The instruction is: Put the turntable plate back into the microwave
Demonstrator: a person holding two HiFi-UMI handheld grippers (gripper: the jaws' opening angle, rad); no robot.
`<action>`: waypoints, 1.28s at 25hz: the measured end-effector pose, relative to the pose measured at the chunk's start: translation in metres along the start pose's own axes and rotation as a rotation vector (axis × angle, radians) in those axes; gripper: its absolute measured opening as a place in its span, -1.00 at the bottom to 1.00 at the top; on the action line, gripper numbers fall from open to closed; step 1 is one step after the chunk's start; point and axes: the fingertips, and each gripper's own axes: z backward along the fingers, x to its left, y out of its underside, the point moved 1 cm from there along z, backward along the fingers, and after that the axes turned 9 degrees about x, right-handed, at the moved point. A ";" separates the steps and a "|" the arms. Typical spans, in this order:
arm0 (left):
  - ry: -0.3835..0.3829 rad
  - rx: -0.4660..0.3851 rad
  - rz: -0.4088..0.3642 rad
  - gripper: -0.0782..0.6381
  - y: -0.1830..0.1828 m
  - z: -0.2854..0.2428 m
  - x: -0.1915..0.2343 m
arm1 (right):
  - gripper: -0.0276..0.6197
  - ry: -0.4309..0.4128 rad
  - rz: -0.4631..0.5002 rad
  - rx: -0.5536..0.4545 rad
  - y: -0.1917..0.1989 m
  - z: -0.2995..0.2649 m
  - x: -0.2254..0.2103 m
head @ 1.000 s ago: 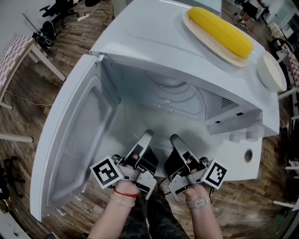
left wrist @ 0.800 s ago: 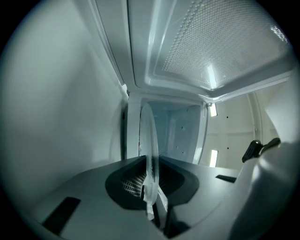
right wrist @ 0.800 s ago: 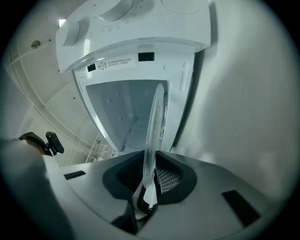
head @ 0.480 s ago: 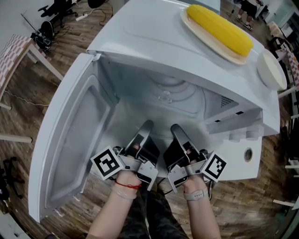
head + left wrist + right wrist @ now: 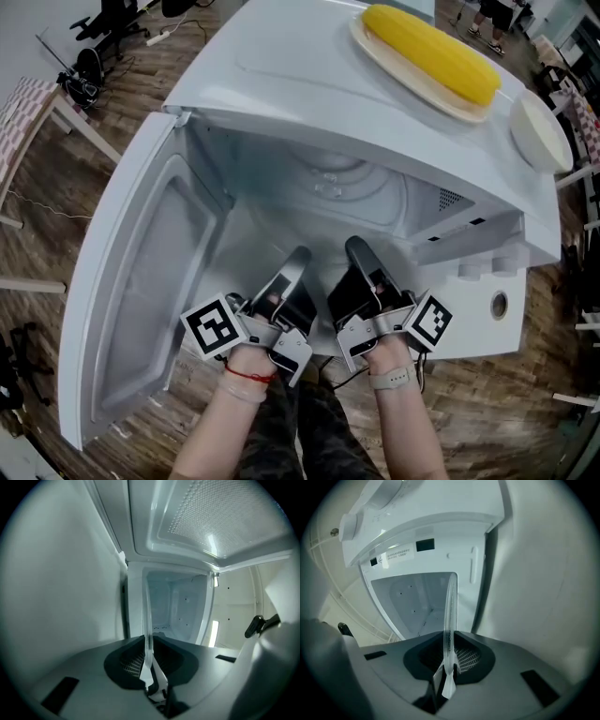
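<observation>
Gripping the turntable plate (image 5: pixel 148 620) by its rim, left gripper (image 5: pixel 298 255) and right gripper (image 5: pixel 357 246) both clenched, likely to slide it level into the microwave (image 5: pixel 309 84).

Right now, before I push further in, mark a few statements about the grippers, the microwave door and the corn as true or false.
1. The white microwave has its door swung open. True.
2. The left gripper is open and empty. False: its fingers are shut on the rim of the clear glass turntable plate.
3. The right gripper is shut on the same glass plate. True.
4. The yellow corn cob lies inside the microwave's cavity. False: it rests on a beige oval dish on top of the microwave.
</observation>
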 end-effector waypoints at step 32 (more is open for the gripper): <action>-0.058 0.108 -0.100 -0.67 0.005 -0.014 0.004 | -0.85 0.498 0.935 0.596 0.044 0.003 0.001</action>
